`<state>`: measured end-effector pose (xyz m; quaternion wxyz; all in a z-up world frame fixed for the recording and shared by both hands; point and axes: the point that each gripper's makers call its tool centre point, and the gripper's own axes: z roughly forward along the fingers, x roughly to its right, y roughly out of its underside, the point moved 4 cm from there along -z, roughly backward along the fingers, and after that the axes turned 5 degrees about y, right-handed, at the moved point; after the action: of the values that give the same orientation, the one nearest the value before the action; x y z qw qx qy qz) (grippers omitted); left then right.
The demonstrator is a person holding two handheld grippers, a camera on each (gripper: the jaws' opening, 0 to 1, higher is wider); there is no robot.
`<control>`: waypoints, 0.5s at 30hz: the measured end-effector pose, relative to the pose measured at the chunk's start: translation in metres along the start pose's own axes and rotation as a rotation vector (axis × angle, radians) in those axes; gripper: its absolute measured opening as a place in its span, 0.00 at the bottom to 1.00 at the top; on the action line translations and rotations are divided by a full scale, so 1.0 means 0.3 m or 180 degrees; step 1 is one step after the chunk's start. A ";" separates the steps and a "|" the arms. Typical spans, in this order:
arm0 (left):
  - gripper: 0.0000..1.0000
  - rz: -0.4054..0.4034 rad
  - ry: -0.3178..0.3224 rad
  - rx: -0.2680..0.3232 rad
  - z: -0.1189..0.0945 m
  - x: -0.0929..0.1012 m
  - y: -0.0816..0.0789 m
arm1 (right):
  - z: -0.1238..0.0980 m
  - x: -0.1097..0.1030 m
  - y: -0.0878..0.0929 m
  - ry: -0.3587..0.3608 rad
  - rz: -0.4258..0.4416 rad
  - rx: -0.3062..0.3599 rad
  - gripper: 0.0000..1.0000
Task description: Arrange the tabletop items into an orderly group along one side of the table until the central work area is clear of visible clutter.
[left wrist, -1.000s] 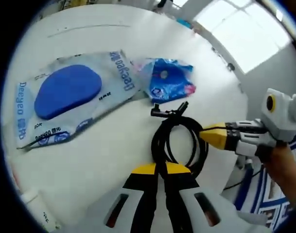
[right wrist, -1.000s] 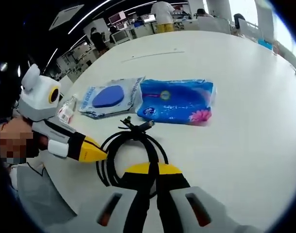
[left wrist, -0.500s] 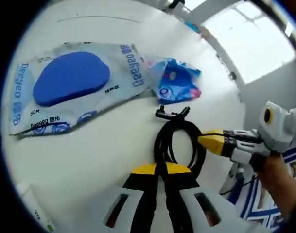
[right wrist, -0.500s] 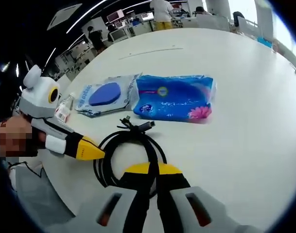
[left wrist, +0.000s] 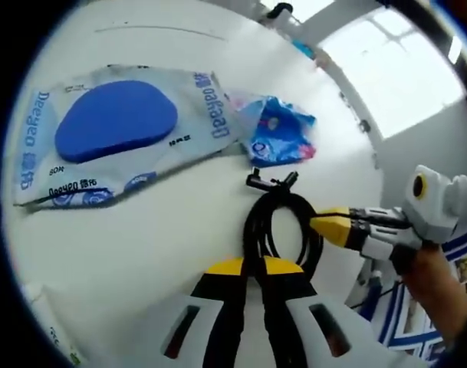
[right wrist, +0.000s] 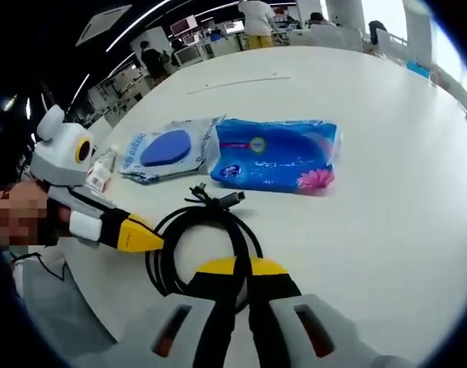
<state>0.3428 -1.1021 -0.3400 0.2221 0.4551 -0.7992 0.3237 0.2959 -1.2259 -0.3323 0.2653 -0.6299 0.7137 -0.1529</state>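
A black coiled cable (left wrist: 283, 222) lies on the white table (left wrist: 164, 222), its plug ends bunched at the far side. My left gripper (left wrist: 252, 264) is shut on the near edge of the coil. In the right gripper view, my right gripper (right wrist: 245, 266) is shut on the same cable (right wrist: 210, 230), while the left gripper (right wrist: 145, 238) holds the coil's left side. The right gripper (left wrist: 329, 225) enters the left gripper view from the right, pinching the coil. Beyond the cable lie a wet-wipes pack with a blue lid (left wrist: 114, 130) (right wrist: 168, 149) and a blue tissue pack (left wrist: 275, 138) (right wrist: 275, 153).
A small clear bottle (right wrist: 103, 172) stands beside the wipes near the table edge. A person's hand and sleeve hold the left gripper at the left of the right gripper view. Bare white table (right wrist: 386, 192) stretches to the right and far side. Desks and people fill the background.
The left gripper view has tilted a little, shifting the wipes pack upward in the picture. The cable and both packs stay in place, and both grippers remain shut on the coil.
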 end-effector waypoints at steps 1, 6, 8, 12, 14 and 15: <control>0.03 -0.0007 0.0006 0.0002 -0.001 0.000 0.000 | 0.000 0.000 0.000 0.0001 -0.0004 0.0003 0.02; 0.03 0.0011 0.0029 0.0027 -0.008 0.005 -0.001 | -0.004 0.005 0.005 0.0032 -0.0023 0.0015 0.05; 0.04 0.0013 0.0028 0.0019 -0.009 0.004 0.000 | -0.004 0.005 0.009 0.0031 -0.0021 0.0011 0.06; 0.04 0.0032 0.0034 0.0031 -0.013 0.004 -0.005 | -0.007 0.012 0.010 0.0080 -0.0043 0.0019 0.11; 0.04 0.0047 0.0028 0.0036 -0.015 0.005 -0.007 | -0.010 0.013 0.011 0.0085 -0.0055 0.0019 0.11; 0.04 0.0051 0.0033 0.0041 -0.017 0.006 -0.008 | -0.013 0.013 0.012 0.0088 -0.0056 0.0021 0.11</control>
<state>0.3442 -1.1005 -0.3345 0.2207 0.4484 -0.7996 0.3329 0.2905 -1.2297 -0.3320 0.2562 -0.6331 0.7113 -0.1663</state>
